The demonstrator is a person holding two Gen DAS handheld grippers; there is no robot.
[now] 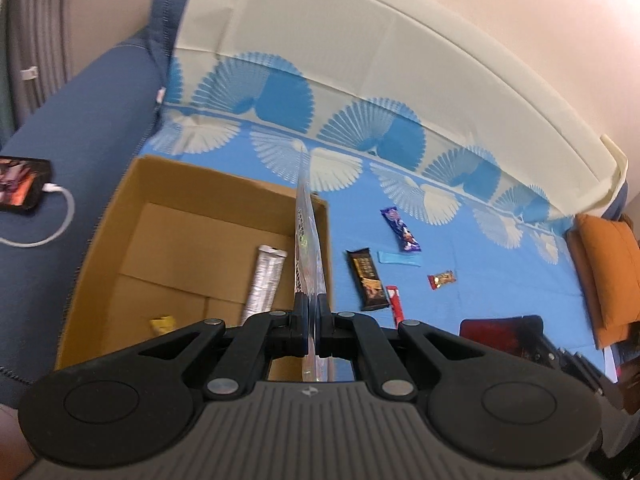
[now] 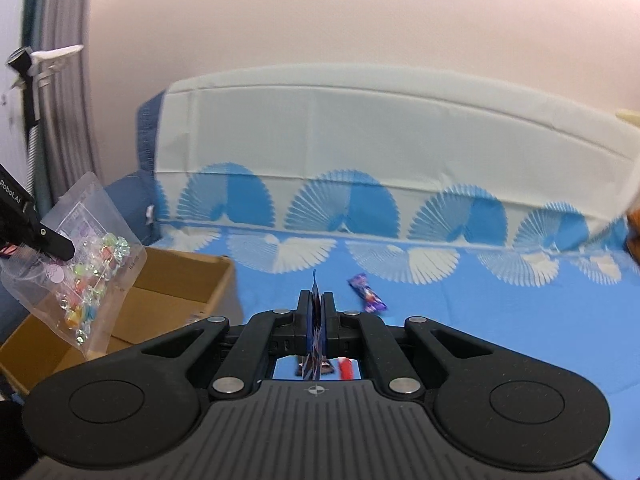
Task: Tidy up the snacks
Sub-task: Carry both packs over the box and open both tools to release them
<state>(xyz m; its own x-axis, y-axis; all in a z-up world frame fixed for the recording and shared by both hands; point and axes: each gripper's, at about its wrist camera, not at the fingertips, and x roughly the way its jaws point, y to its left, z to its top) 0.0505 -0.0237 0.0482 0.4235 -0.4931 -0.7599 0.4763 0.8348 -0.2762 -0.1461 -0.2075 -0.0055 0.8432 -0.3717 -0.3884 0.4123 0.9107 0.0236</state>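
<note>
The left tool (image 1: pixel 312 320) is closed on a clear bag of coloured candies (image 2: pixel 86 264), pinching its upper part so that the bag hangs flat and is seen edge-on from the left wrist view, as a thin strip running straight ahead of the fingers. In the right wrist view the same bag hangs in the air at the left, above the near corner of the cardboard box (image 1: pixel 168 216). The box lies below and a little to the left of the bag, with its opening upward, and a silver wrapped bar (image 1: pixel 266 280) and a small yellow sweet (image 1: pixel 162 323) are already inside. I judge that the left hand is the nearer one to the box, so its bag should go in first, lowered down and to the left. The right tool (image 2: pixel 316 316) is also closed, on a thin dark blue packet (image 2: pixel 315 328) that stands on edge between its fingers; the box is well to its left. A purple wrapped bar (image 1: pixel 400 230), a brown chocolate bar (image 1: pixel 368 280) and a small red sweet (image 1: pixel 441 279) lie on the blue bed cover (image 1: pixel 500 288), to the right of the box.
</note>
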